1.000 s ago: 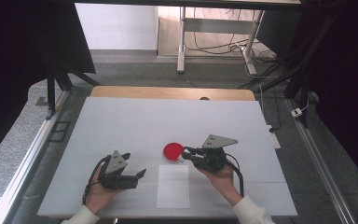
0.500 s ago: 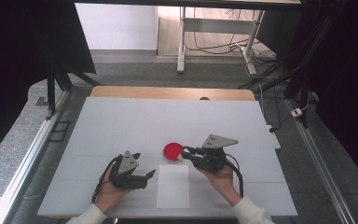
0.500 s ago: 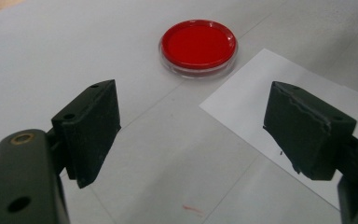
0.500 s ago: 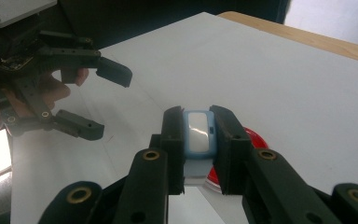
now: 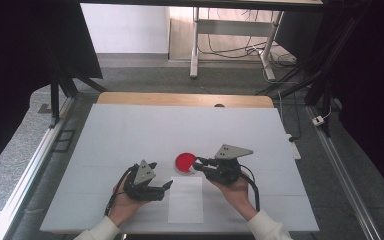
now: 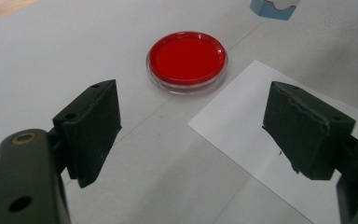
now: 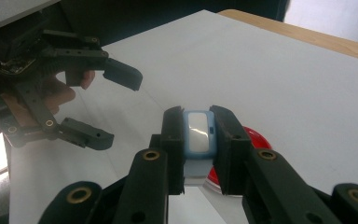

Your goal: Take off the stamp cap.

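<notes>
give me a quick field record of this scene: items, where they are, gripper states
surface: white table
dish: round clear dish with red filling, flat on the table, beside a corner of the paper
paper: white sheet of paper, flat, near the person's edge
left gripper: open, jaws apart, nothing between them, aimed at the dish
right gripper: shut on small light-blue and white block, held by the dish

Right gripper (image 7: 199, 135) clamps blue-white block (image 7: 198, 132) — maybe plastic.
</notes>
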{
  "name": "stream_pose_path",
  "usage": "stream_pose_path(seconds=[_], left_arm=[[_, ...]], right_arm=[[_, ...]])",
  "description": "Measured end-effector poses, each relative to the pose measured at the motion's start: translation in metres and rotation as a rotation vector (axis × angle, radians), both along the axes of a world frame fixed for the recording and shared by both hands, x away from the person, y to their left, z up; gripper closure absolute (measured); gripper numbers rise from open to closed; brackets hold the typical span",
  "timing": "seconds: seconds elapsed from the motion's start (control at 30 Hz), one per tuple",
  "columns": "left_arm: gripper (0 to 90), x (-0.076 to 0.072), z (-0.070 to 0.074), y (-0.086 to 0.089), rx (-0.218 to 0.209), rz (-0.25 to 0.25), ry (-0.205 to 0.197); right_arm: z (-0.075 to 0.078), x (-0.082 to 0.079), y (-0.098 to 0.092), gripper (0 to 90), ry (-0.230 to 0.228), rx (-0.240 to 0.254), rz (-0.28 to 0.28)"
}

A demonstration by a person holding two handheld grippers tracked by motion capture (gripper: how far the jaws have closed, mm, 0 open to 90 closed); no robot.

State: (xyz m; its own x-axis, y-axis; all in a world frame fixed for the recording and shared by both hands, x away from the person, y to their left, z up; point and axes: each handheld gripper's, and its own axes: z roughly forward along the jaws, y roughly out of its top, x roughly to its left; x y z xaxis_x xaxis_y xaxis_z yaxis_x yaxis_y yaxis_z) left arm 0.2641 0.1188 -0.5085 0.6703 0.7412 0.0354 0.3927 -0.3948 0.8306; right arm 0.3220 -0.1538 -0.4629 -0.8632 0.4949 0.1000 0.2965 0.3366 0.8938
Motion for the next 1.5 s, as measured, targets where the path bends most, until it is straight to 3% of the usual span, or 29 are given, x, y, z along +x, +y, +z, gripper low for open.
stream_pose_path(seconds=[0.3, 1.33, 1.5], left_arm=[[19.0, 0.006, 0.006, -0.008, -0.007, 0.002, -0.009], [19.5, 0.016, 0.015, -0.039, 0.032, -0.046, -0.025], [19.5, 0.021, 0.016, -0.047, 0.009, -0.057, -0.026]], right_arm=[[0.0, 0.002, 0.006, 75.0, 0.013, -0.013, -0.033], [0.001, 0.0, 0.005, 75.0, 0.014, 0.014, -0.02], [0.0, 0.001, 0.007, 75.0, 0.016, 0.012, -0.015]])
